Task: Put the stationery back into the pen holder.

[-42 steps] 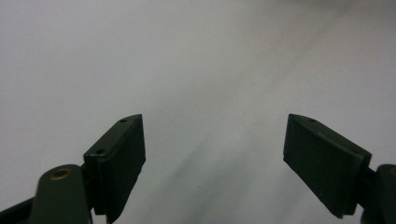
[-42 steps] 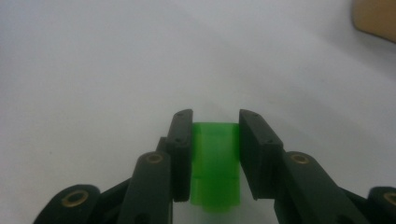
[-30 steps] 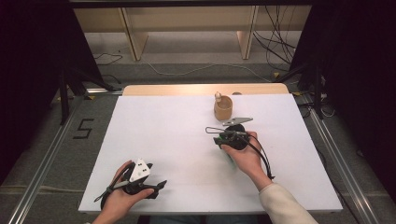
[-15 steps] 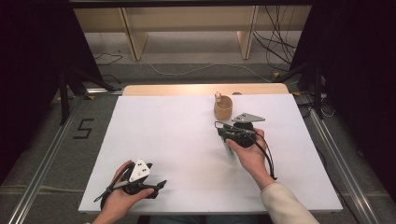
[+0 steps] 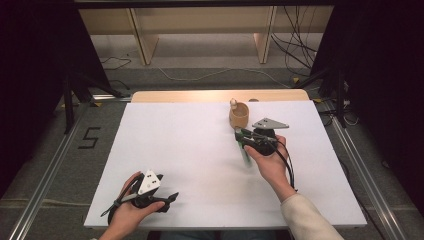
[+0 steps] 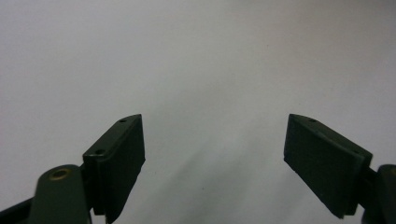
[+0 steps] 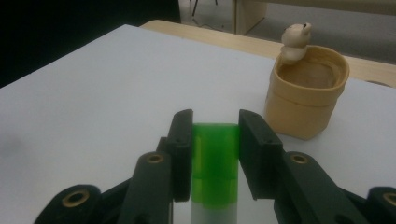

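A tan cup (image 5: pixel 239 116) with a small pale figure on its rim (image 7: pixel 295 38) stands at the far right of the white board (image 5: pixel 190 145). Just in front of it my right gripper (image 5: pixel 241 135) is shut on a stick with a green cap (image 7: pixel 215 158). The stick's lower end (image 5: pixel 245 154) hangs down toward the board, blurred. In the right gripper view the cup (image 7: pixel 306 95) is close ahead, to the right of the jaws. My left gripper (image 5: pixel 167 198) rests near the front left edge, open with nothing between its jaws (image 6: pixel 215 135).
A wooden strip (image 5: pixel 200 96) runs along the board's far edge. Metal rails (image 5: pixel 45 175) flank the table on both sides. Beyond the table are shelf legs (image 5: pixel 142 40) and loose cables (image 5: pixel 300 45) on the floor.
My right hand has turned so the grey plate faces up, and it has shifted slightly toward the cup with the green stick held. The left gripper has stayed still.
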{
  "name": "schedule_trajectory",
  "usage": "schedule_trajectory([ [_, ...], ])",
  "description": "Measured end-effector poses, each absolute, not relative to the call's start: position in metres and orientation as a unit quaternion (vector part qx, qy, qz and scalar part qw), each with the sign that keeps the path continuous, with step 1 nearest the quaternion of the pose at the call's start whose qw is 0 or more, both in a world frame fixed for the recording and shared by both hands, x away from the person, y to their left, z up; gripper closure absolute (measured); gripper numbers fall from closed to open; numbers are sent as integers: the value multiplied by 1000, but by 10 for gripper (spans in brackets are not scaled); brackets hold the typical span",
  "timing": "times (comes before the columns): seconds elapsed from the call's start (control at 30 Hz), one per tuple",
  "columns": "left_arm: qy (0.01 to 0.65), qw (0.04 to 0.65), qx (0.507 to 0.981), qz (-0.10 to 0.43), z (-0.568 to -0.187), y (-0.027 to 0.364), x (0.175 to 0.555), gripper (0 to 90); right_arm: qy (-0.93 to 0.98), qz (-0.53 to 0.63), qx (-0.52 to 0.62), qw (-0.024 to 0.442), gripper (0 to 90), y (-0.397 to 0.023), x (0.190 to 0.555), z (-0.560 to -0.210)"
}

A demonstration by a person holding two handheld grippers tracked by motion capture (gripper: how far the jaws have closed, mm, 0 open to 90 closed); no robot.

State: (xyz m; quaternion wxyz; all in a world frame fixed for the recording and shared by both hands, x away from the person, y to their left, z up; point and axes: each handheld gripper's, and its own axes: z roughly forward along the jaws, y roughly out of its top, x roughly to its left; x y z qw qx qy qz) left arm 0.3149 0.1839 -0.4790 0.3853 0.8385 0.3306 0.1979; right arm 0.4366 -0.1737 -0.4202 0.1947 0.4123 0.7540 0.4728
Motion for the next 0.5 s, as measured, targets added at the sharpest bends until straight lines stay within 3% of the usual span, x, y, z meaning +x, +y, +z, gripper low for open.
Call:
schedule_trajectory([
  [0.5, 333, 388, 836, 199, -479, 183, 315, 202, 729, 498, 423, 203, 674, -185, 448, -405],
])
